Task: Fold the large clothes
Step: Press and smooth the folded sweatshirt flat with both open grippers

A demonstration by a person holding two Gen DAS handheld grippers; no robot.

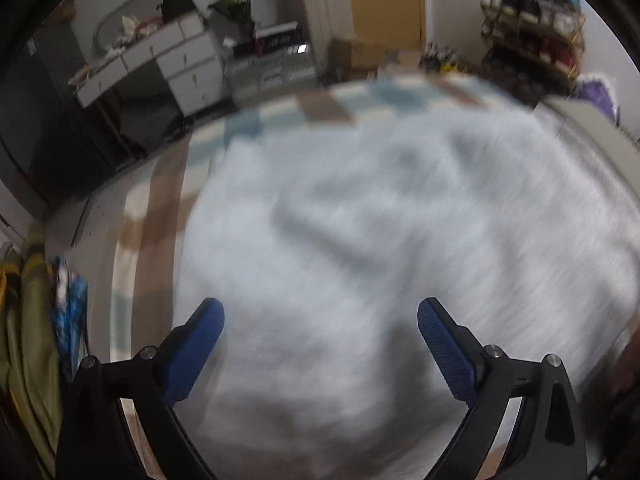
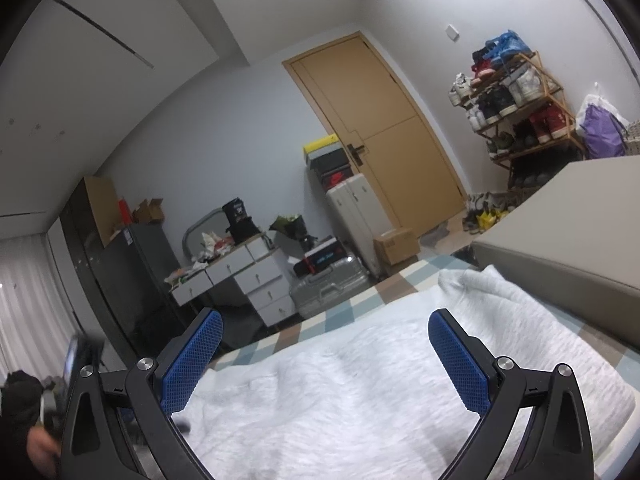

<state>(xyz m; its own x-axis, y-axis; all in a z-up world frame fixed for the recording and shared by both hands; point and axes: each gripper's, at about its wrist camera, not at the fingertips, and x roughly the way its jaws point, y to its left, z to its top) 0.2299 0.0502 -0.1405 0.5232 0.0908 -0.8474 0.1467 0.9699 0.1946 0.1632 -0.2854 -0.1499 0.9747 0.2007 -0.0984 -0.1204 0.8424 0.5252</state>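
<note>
A large light grey garment [image 1: 380,240] lies spread and rumpled on a checked bedsheet [image 1: 320,106]; this view is blurred by motion. My left gripper [image 1: 320,308] is open and empty, its blue pads [image 1: 196,352] wide apart above the near part of the garment. In the right wrist view the same garment [image 2: 360,380] stretches ahead on the sheet [image 2: 340,312]. My right gripper [image 2: 326,320] is open and empty, low over the garment, with its blue pads [image 2: 460,364] wide apart.
A grey headboard [image 2: 560,232] runs along the bed's right side. Beyond the bed stand a white drawer desk [image 2: 248,276], suitcases [image 2: 332,284], a cardboard box [image 2: 396,244], a wooden door [image 2: 380,132] and a shoe rack [image 2: 516,108]. Green cloth [image 1: 32,340] hangs at the left.
</note>
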